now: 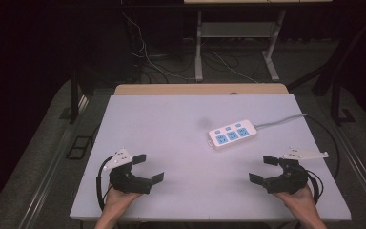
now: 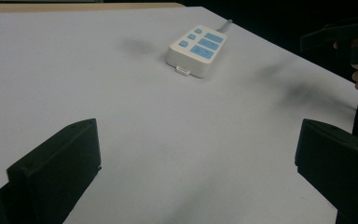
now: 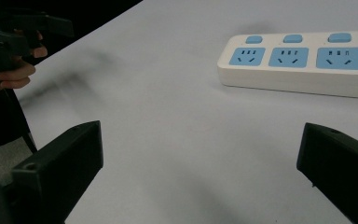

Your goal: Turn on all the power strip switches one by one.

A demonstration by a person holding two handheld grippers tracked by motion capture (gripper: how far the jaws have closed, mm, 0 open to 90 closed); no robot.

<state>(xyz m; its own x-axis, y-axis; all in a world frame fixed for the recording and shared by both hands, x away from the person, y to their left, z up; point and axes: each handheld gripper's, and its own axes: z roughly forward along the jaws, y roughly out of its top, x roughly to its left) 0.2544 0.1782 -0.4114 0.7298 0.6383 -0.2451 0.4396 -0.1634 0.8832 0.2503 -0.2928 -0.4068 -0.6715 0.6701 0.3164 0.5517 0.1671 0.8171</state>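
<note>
A white power strip [image 1: 232, 134] with three blue sockets and three blue switches lies on the right half of the white table [image 1: 171, 124], its grey cable [image 1: 281, 120] running off to the right. It lies far ahead in the left gripper view [image 2: 196, 49] and closer in the right gripper view [image 3: 303, 63]. My left gripper [image 1: 148, 168] rests near the front left edge, open and holding nothing, jaws spread wide. My right gripper [image 1: 263, 169] sits near the front right edge, also open and holding nothing, below the strip.
A wooden board edge [image 1: 200, 89] runs along the table's far side. Beyond it stand a metal table frame [image 1: 236, 43] and loose cables [image 1: 162, 62] on the floor. Dark floor surrounds the table.
</note>
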